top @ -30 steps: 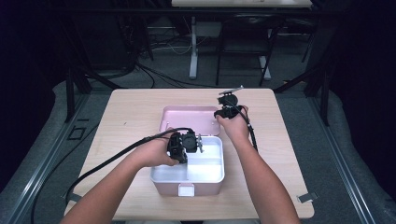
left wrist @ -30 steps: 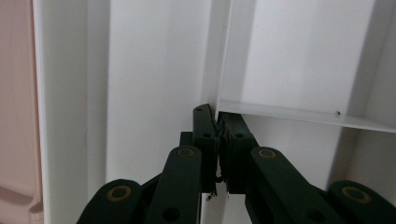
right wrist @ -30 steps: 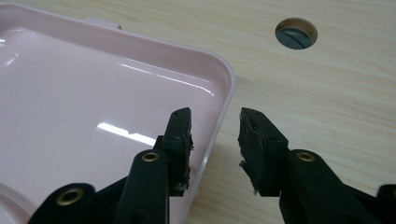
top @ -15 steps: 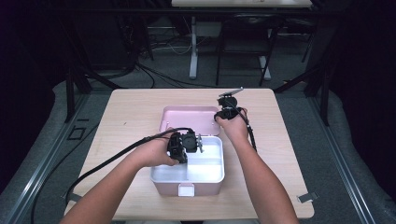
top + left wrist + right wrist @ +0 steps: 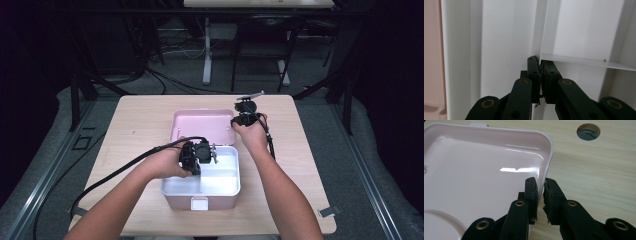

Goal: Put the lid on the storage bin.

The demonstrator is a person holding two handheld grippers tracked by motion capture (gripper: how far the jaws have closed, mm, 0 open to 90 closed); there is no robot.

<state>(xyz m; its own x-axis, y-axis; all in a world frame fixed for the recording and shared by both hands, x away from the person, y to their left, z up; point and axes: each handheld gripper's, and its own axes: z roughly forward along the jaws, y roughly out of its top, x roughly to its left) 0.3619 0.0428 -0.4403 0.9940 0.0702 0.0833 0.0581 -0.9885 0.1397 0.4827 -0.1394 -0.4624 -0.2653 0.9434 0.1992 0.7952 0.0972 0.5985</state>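
**Gripping the open box at two points**

Gripping the thin white divider wall (image 5: 544, 32) inside the pink plastic box's white tray (image 5: 220, 180), the left tool (image 5: 540, 67) is pinched narrow. Rightward, the right tool (image 5: 540, 185) clamps the flat-lying glossy pink lid (image 5: 481, 170) at its right rim. The lid lies beyond the tray on the pale wooden desk (image 5: 310, 165), so closing likely swings it toward the person.

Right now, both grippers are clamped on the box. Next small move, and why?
Probably swing the right gripper up and toward the person, bringing the pink lid over. Its jaws pinch the lid's rim, the lid lies open flat on the table, and the left gripper pins the white divider of the box, steadying it.
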